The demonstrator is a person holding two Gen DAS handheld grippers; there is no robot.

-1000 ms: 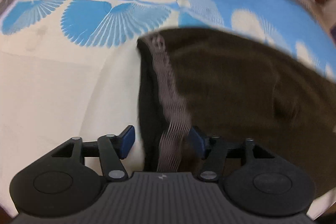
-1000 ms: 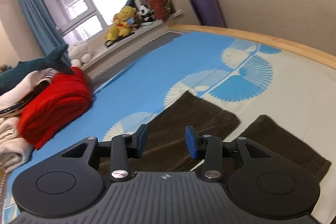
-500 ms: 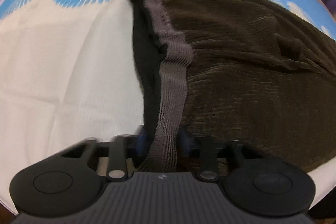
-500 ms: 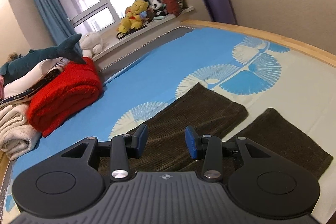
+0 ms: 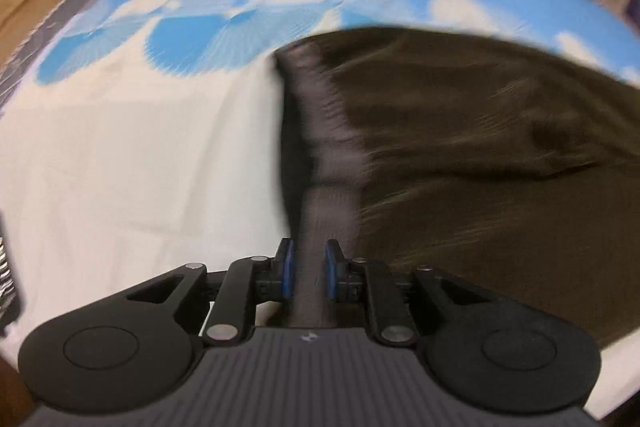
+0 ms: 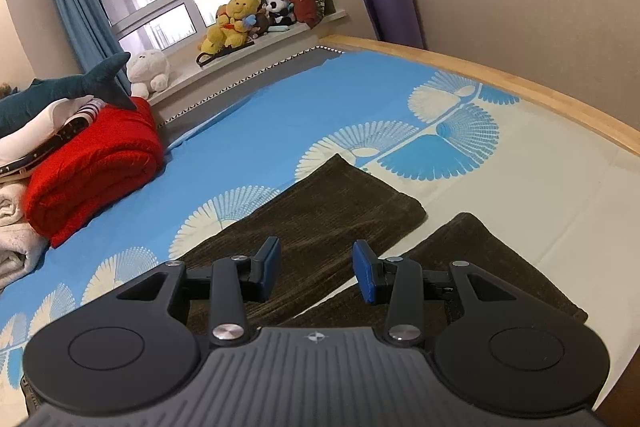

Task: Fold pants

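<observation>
Dark brown pants (image 5: 480,163) lie on a blue and white bedspread (image 5: 132,155). Their grey elastic waistband (image 5: 326,147) runs down the middle of the left wrist view, which is blurred. My left gripper (image 5: 307,273) is shut on the waistband and holds it slightly lifted. In the right wrist view the two pant legs (image 6: 340,211) lie spread apart on the bed, the nearer leg (image 6: 480,259) to the right. My right gripper (image 6: 316,269) is open and empty, above the gap between the legs.
A red folded blanket (image 6: 92,163) and white linens (image 6: 16,227) are stacked at the bed's far side. Plush toys (image 6: 232,23) sit on the windowsill. The wooden bed frame (image 6: 520,87) runs along the wall, with a purple rolled mat (image 6: 394,15) behind it.
My left gripper closed on the grey waistband and has lifted and pulled back, with more of the bed now in view. My right gripper stays open and has moved slightly.
</observation>
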